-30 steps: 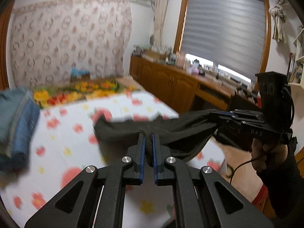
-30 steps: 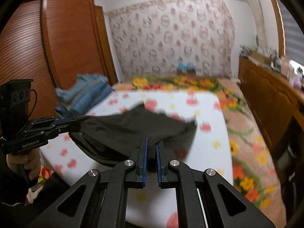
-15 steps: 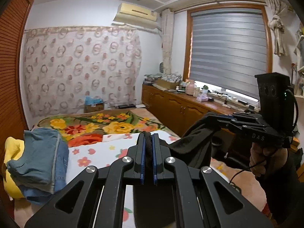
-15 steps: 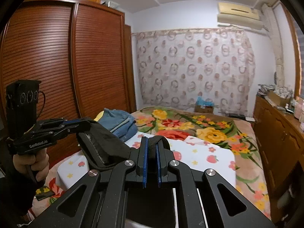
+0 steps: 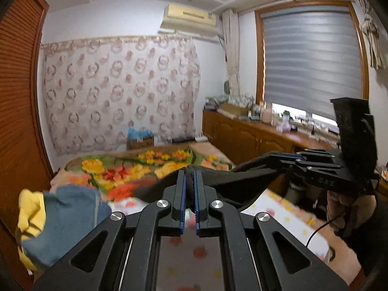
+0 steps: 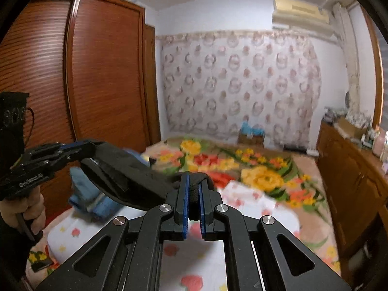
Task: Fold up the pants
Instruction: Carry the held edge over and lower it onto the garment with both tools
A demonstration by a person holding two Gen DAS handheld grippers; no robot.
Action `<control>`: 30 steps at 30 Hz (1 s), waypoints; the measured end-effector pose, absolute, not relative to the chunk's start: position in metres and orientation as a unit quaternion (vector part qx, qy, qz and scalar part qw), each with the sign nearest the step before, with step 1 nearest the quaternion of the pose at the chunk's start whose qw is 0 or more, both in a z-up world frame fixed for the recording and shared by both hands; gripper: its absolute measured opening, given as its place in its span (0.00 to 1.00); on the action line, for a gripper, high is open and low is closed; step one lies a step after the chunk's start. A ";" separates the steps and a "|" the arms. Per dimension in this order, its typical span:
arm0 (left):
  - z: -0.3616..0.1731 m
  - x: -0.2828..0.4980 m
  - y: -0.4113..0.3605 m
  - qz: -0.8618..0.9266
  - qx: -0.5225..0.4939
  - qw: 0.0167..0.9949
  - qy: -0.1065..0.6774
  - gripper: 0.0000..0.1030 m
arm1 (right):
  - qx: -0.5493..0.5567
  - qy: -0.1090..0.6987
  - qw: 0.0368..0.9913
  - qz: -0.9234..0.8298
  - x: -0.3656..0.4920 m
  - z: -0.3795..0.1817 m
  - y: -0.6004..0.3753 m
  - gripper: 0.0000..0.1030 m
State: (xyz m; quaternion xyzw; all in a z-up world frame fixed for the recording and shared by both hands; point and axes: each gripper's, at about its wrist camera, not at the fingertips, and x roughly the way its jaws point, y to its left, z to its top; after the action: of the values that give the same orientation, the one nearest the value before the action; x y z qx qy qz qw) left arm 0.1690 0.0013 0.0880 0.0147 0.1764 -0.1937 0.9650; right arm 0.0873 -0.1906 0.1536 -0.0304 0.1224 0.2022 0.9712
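Observation:
Dark pants [image 5: 232, 184] hang stretched in the air between my two grippers, above the bed. My left gripper [image 5: 189, 177] is shut on one end of the cloth, which bulges between its blue pads. In the right wrist view my right gripper [image 6: 193, 181] is shut on the other end of the pants [image 6: 126, 174]. Each view shows the other gripper from the side: the right gripper [image 5: 286, 157] at right, the left gripper [image 6: 80, 146] at left, each gripped by a hand. The lower part of the pants is hidden behind the gripper bodies.
The bed [image 5: 288, 208] has a white flowered sheet and a floral blanket [image 6: 262, 169] farther back. Folded blue and yellow clothes [image 5: 60, 215] lie stacked at its left edge. A wooden wardrobe [image 6: 97, 84] stands left, a cluttered wooden counter [image 5: 254, 131] right, under the window.
Both grippers have risen with the pants, lifting the cloth off the sheet. The views have tilted up from the bed toward the wall and ceiling.

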 end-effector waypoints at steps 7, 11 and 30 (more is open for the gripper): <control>0.018 0.143 0.003 -0.204 0.011 0.947 0.249 0.06 | -0.031 0.208 0.954 0.216 0.094 0.091 -0.174 0.07; -0.003 0.128 0.002 -0.210 0.005 0.940 0.268 0.06 | -0.034 0.242 0.943 0.226 0.092 0.079 -0.170 0.07; -0.041 0.073 0.003 -0.212 -0.014 0.931 0.296 0.06 | -0.020 0.290 0.924 0.247 0.081 0.068 -0.192 0.07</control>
State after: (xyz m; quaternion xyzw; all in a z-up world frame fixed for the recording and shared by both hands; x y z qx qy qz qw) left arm 0.0729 0.0027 -0.0412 -0.0144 0.2964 -0.2123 0.9311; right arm 0.0812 -0.1924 0.0675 -0.0201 0.2896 0.2471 0.9245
